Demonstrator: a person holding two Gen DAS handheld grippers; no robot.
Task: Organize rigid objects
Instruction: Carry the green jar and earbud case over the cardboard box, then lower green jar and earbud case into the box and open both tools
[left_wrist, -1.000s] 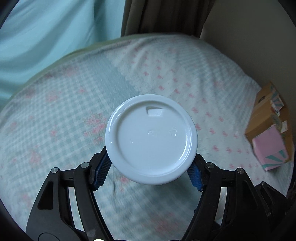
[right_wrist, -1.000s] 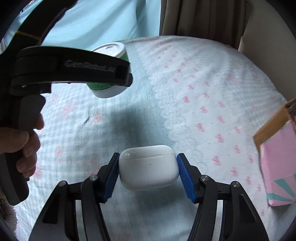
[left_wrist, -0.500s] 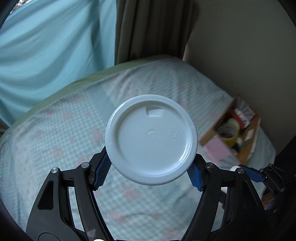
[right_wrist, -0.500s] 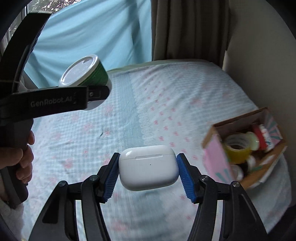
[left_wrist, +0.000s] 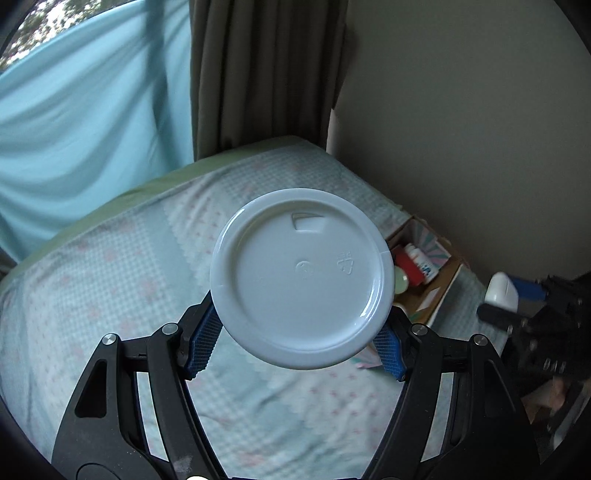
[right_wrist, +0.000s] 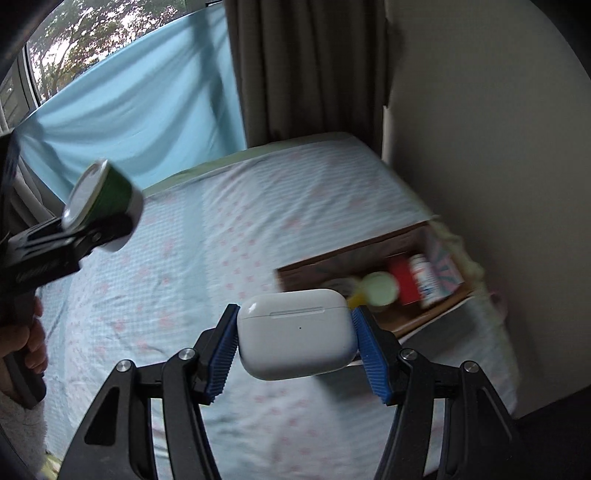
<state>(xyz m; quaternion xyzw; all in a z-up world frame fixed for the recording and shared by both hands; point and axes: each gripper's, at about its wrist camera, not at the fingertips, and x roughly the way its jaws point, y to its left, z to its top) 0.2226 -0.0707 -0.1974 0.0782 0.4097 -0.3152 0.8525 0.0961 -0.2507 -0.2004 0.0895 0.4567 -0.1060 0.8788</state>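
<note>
My left gripper (left_wrist: 295, 343) is shut on a green jar with a white lid (left_wrist: 301, 277), held in the air above the bed; the jar also shows in the right wrist view (right_wrist: 103, 206). My right gripper (right_wrist: 295, 350) is shut on a white earbud case (right_wrist: 295, 332), held above the bed just short of an open cardboard box (right_wrist: 406, 321). The case also shows at the right of the left wrist view (left_wrist: 502, 291). The box (left_wrist: 439, 291) holds a red-and-white bottle (right_wrist: 424, 280), a pale round lid (right_wrist: 380, 288) and other small items.
The bed (right_wrist: 221, 240) has a pale blue sheet with pink flowers. The box sits at its right edge beside a beige wall (right_wrist: 480, 147). A brown curtain (right_wrist: 306, 74) and a blue cloth (right_wrist: 129, 110) hang behind the bed.
Both grippers have risen and pulled back from the bed with their objects. The box now shows its open top and contents, closer to the right gripper.
</note>
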